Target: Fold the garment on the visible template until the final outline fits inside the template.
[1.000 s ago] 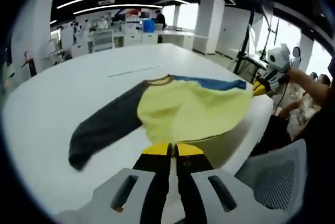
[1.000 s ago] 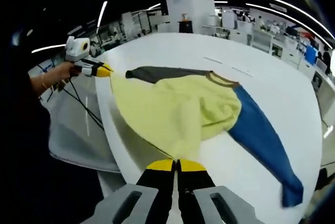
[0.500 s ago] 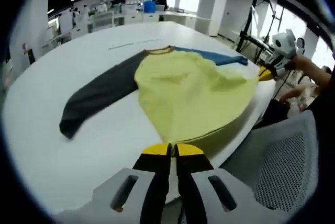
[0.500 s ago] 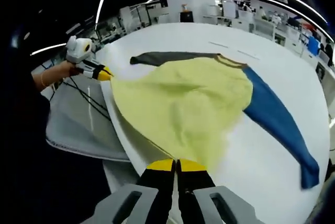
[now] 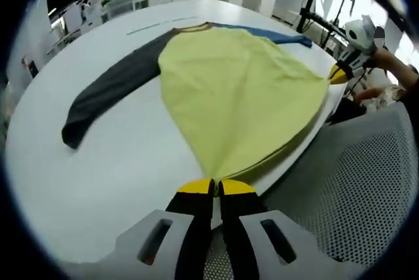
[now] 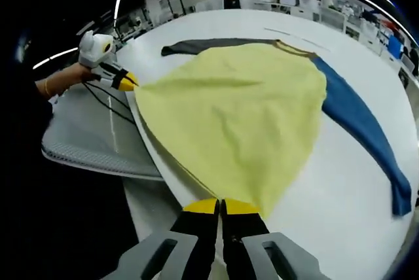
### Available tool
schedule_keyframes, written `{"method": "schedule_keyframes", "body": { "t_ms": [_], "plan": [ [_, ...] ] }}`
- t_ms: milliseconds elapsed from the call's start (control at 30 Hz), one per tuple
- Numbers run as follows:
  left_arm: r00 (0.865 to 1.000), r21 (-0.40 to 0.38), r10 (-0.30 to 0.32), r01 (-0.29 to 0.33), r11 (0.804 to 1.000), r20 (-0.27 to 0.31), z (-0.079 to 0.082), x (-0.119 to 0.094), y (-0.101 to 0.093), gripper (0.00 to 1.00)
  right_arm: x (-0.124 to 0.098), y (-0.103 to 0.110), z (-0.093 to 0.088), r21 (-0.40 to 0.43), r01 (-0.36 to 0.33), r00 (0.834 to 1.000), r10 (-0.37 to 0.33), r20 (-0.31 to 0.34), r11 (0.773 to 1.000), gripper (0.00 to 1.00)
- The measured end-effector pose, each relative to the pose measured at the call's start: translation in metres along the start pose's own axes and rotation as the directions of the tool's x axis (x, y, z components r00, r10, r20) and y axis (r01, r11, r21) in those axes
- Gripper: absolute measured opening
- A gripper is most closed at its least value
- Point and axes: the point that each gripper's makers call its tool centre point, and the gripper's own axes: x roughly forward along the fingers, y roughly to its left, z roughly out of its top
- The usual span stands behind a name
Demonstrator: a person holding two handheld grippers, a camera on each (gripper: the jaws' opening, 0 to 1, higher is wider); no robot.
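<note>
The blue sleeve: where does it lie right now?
In the right gripper view the blue sleeve lies flat on the white table, running right from the yellow body. In the left gripper view it shows beyond the body, at the far edge.

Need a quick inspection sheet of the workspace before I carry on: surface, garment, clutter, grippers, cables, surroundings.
Surface: white table, round-edged.
Job's things: garment with yellow body spread flat, grey sleeve and blue sleeve stretched outward; template outline not discernible.
Clutter: nothing seen.
Grippers: left gripper and right gripper each shut on a hem corner at the table edge.
Cables: black cables near a mesh chair.
Surroundings: open office, desks, ceiling lights.
</note>
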Motion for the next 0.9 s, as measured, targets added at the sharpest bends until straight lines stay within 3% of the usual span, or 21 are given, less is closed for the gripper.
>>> {"method": "schedule_keyframes", "body": {
  "t_ms": [200, 767, 900],
  "plan": [
    [1.0, 0.033, 0.005, -0.004, 0.999, -0.027, -0.005, 0.003, -0.002, 0.01, 0.005, 0.004, -0.014, -0.005, 0.006, 0.999, -0.006, -0.045, 1.0, 0.0],
    [0.999, 0.017, 0.005, -0.004, 1.0, -0.052, -0.011, 0.005, -0.005, 0.03, 0.01, 0.006, -0.023, 0.088, 0.006, 0.999, -0.003, -0.041, 0.996, 0.0],
    [0.998, 0.006, -0.005, 0.005, 1.0, -0.064, -0.012, 0.003, -0.007, 0.06, 0.009, 0.007, -0.023, 0.12, -0.005, 0.999, 0.009, -0.034, 0.993, 0.05]
  ]
}}
